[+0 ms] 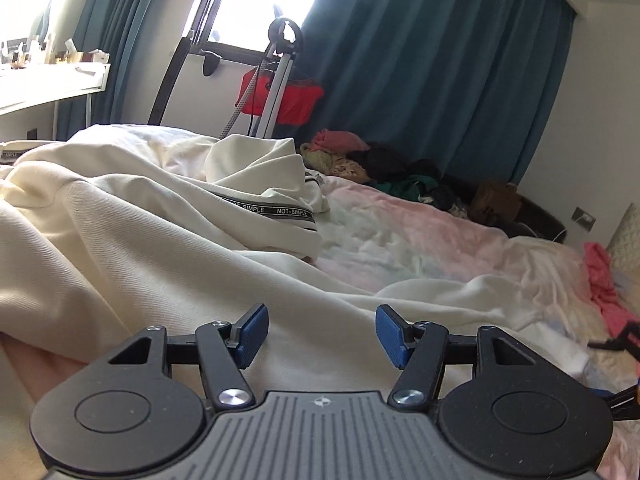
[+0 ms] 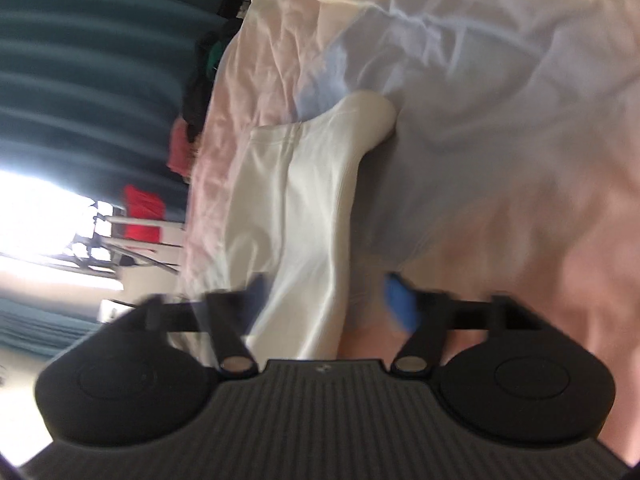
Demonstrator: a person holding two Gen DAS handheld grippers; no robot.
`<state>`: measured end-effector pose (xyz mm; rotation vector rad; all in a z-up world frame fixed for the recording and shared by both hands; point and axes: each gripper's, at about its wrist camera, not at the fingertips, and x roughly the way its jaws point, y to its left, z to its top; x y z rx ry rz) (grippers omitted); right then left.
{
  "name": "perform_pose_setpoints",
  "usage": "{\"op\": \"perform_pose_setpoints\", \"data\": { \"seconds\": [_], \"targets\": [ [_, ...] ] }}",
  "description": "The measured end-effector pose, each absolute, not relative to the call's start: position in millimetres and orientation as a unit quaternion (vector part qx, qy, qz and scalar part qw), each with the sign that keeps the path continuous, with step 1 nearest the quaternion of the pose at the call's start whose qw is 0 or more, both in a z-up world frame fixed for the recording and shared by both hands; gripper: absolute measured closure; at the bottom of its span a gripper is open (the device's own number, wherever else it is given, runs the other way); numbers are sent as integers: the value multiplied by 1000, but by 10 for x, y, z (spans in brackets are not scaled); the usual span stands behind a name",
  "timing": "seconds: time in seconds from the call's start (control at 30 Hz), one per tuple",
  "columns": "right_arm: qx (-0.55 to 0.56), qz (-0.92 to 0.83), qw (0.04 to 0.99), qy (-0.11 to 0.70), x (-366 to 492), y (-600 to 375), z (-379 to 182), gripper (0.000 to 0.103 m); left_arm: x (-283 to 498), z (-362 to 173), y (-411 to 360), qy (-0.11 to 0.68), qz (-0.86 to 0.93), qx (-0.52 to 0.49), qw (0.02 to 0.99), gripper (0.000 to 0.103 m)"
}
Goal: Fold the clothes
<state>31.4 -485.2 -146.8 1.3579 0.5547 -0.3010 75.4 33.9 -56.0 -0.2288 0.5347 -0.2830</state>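
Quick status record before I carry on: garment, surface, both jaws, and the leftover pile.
garment: cream garment spread rumpled, black lettered band showing
surface: bed sheet, pink-white, wrinkled
left gripper: jaws open, nothing between them, over the cream cloth
right gripper: blurred, jaws open, cream cloth passes between them, not pinched
pile: mixed clothes by the teal curtain
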Motion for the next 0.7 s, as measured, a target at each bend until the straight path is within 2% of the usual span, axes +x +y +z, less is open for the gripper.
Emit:
{"op": "perform_pose_setpoints", "data": {
  "seconds": [0.2, 0.27, 0.33, 0.43, 0.53, 0.6, 0.7],
  "targets": [
    [639, -139, 730, 200, 451, -4881, -1556, 28, 756, -579, 259, 269, -131, -98, 949, 39],
    [611, -152, 753, 191, 556, -4952, -1544, 34, 767, -602, 231, 270, -128, -90, 950, 38],
    [588, -171, 769, 184, 657, -5046, -1582, 36, 777, -631, 205, 271, -127, -84, 950, 38],
    [587, -186, 768, 175, 731, -5214, -1706, 55, 793, -675, 165, 274, -126, -74, 951, 38],
    [642, -171, 730, 158, 694, -5396, -1887, 66, 819, -692, 159, 275, -125, -78, 950, 37],
    [654, -165, 723, 150, 697, -5452, -1908, 67, 831, -694, 170, 274, -125, -84, 950, 35],
    [632, -177, 738, 156, 805, -5484, -1924, 81, 864, -706, 169, 275, -125, -87, 949, 33]
  ]
}}
